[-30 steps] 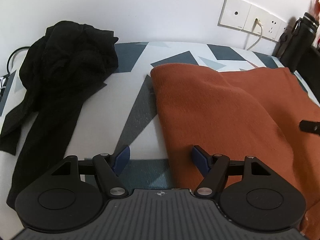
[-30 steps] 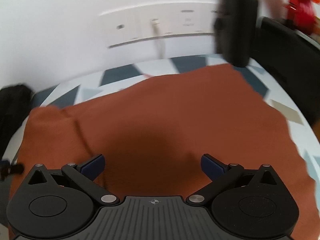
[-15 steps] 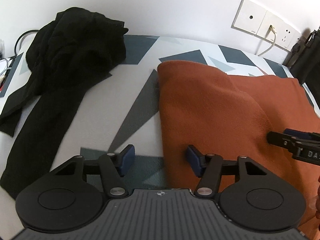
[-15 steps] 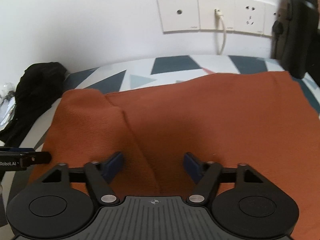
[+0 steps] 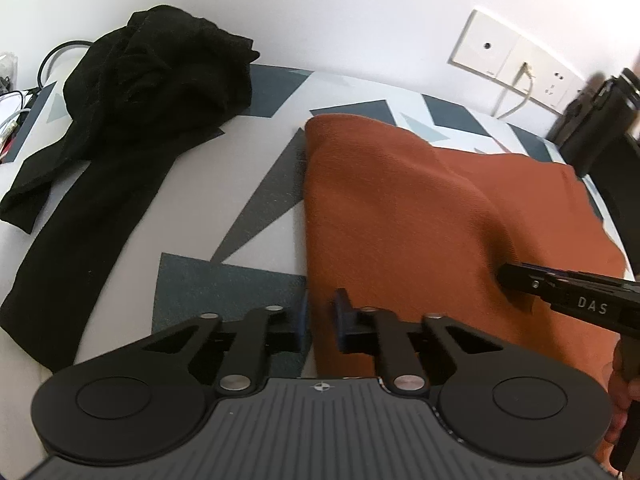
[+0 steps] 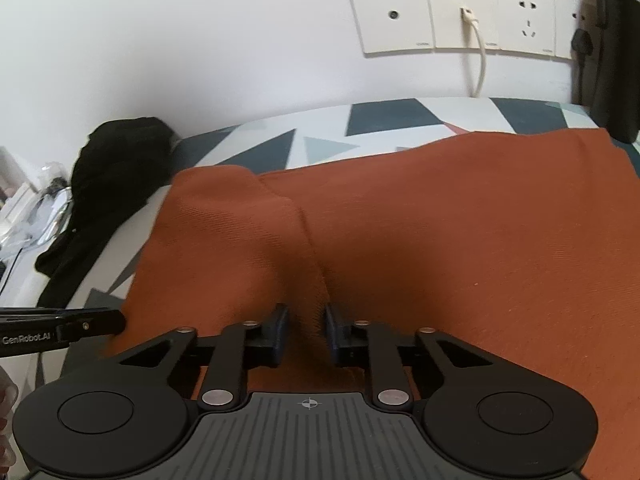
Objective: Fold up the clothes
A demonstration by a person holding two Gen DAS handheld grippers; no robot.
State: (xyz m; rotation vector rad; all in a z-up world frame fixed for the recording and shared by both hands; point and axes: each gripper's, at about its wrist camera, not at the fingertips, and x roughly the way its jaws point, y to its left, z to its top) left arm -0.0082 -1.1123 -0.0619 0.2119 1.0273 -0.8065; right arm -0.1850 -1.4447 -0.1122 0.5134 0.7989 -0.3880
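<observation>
The patterned surface [image 5: 224, 208], white with grey and dark teal triangles, fills most of both views and runs back to a white wall. On its right half lies the rust-orange garment [image 5: 400, 208], spread mostly flat, with one folded layer lying over its left part and a ridge where that layer ends. On the left of the surface sits the black garment [image 5: 132, 92], bunched in a heap near the wall with a long flat part trailing toward the camera; it lies well apart from the orange one.

The left gripper [image 5: 319, 320] sits at the near left edge of the orange garment, its jaws drawn almost together with the cloth's edge pinched between the blue pads. The right gripper [image 6: 306, 330] sits further in on the same garment, at the foot of the ridge, jaws likewise nearly closed and clamped on a raised tuck of orange fabric. Each gripper shows at the edge of the other's view, close beside it.

A dark bottle [image 5: 596, 120] stands at the far right corner, just past the orange garment's edge. On the wall above are the socket plates [image 6: 460, 16], with a pale cable [image 6: 480, 60] hanging from one. Loose cables [image 5: 16, 112] lie at the far left beyond the black garment.
</observation>
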